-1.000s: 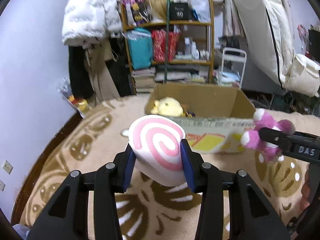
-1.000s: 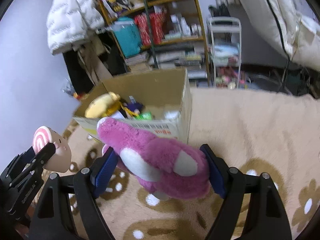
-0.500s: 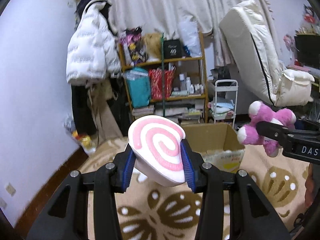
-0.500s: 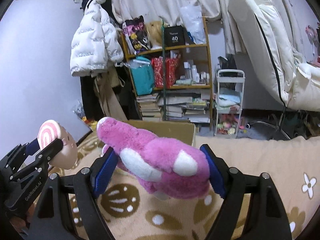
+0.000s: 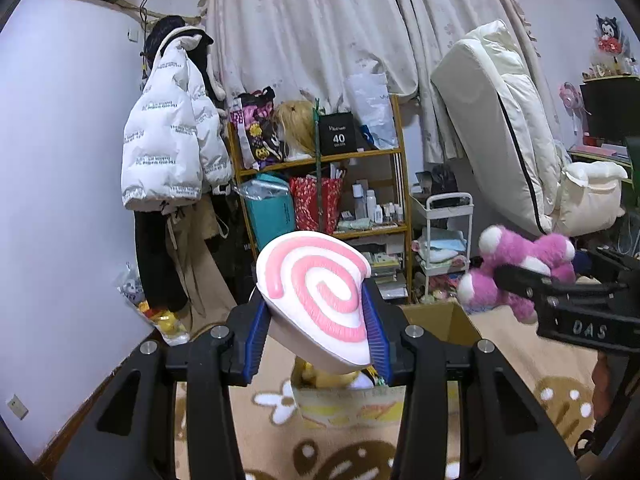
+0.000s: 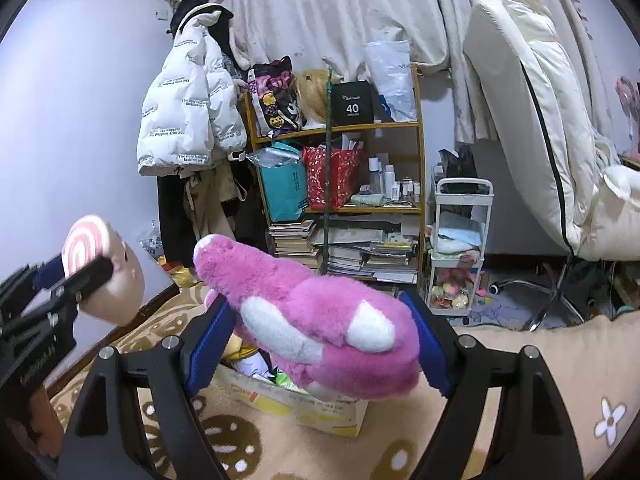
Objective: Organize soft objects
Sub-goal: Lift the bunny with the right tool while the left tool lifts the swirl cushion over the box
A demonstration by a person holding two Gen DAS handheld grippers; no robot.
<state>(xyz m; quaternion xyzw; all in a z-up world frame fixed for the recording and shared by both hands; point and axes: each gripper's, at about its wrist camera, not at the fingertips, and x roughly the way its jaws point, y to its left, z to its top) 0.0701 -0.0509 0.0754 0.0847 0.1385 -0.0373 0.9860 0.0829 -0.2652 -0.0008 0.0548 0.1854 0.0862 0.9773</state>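
Observation:
My left gripper (image 5: pixel 316 332) is shut on a soft toy with a pink and white spiral top (image 5: pixel 316 288), held in the air above the cardboard box (image 5: pixel 452 320). The toy also shows in the right wrist view (image 6: pixel 104 272). My right gripper (image 6: pixel 320 340) is shut on a pink plush toy with white patches (image 6: pixel 312 320), held above the same box (image 6: pixel 304 404). The plush also shows at the right of the left wrist view (image 5: pixel 520 272). A yellow plush (image 5: pixel 328 378) lies inside the box.
A beige rug with brown patterns (image 5: pixel 340 440) covers the floor. A wooden shelf full of bags and books (image 5: pixel 324 200) stands behind, with a white cart (image 5: pixel 444 240) and a folded white mattress (image 5: pixel 500 128) at right. A white jacket (image 5: pixel 172 144) hangs at left.
Both grippers have risen and tilted up with their toys still held. The box has dropped low in both views and the wall and curtain now fill the upper part.

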